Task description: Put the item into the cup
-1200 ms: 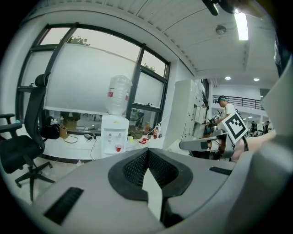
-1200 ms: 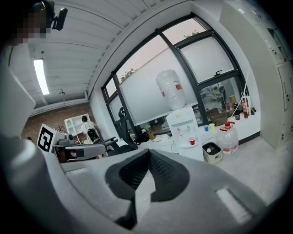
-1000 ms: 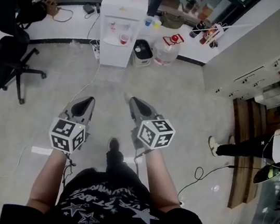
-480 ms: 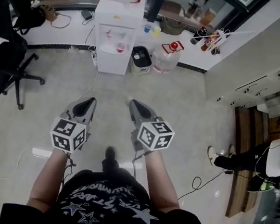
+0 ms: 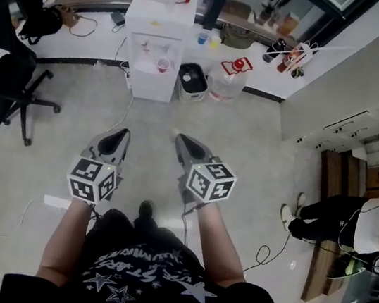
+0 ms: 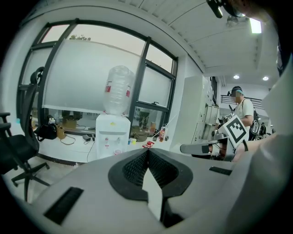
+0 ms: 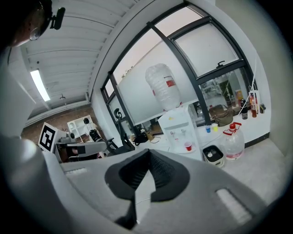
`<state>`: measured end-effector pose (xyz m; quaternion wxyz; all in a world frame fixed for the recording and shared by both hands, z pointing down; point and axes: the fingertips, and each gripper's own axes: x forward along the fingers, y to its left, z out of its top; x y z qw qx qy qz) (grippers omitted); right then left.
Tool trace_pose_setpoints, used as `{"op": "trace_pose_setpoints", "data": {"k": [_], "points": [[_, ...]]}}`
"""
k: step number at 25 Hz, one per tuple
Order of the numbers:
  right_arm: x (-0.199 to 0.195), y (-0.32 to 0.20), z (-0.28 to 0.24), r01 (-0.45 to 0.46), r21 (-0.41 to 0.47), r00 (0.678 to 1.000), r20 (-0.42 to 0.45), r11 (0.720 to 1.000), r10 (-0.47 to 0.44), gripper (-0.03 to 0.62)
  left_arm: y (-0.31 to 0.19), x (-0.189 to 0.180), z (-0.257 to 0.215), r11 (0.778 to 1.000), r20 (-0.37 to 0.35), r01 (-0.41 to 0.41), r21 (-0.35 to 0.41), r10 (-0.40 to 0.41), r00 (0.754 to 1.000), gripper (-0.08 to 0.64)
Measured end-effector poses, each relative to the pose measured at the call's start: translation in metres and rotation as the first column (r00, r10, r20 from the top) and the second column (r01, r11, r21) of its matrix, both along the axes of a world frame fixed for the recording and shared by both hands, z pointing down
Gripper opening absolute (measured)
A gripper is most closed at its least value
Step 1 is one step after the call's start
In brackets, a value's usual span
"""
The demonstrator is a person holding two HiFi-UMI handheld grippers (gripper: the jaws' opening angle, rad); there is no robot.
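Note:
My left gripper (image 5: 116, 135) and right gripper (image 5: 181, 139) are held side by side at waist height over the grey floor. Both are shut with nothing between the jaws. In the left gripper view the left gripper (image 6: 147, 151) has its black pads pressed together, and in the right gripper view the right gripper (image 7: 149, 151) looks the same. Straight ahead stands a white water dispenser (image 5: 156, 35) with a red cup (image 5: 163, 65) on its tray; the red cup (image 7: 188, 146) also shows in the right gripper view. It is well beyond both grippers.
A black bin (image 5: 192, 80) and a water jug with a red cap (image 5: 229, 75) stand right of the dispenser. Blue and yellow cups (image 5: 207, 38) sit on the low counter behind. An office chair (image 5: 3, 89) is at left, a person (image 5: 338, 206) at right, a cable (image 5: 272, 239) on the floor.
The head view has drifted slightly and the person at right has shifted. Both grippers keep about the same place and stay shut.

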<state>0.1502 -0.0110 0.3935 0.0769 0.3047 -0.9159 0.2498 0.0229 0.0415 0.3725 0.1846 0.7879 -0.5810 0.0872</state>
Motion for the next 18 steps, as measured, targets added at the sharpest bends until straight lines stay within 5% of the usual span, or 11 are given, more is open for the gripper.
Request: {"op": "trace_pose_setpoints", "data": {"k": [18], "points": [[-0.015,-0.044,0.028,-0.025,-0.048,0.999,-0.035,0.999,0.023,0.000,-0.051,-0.025,0.030,1.000,-0.033,0.002,-0.031,-0.003,0.999,0.008]]}}
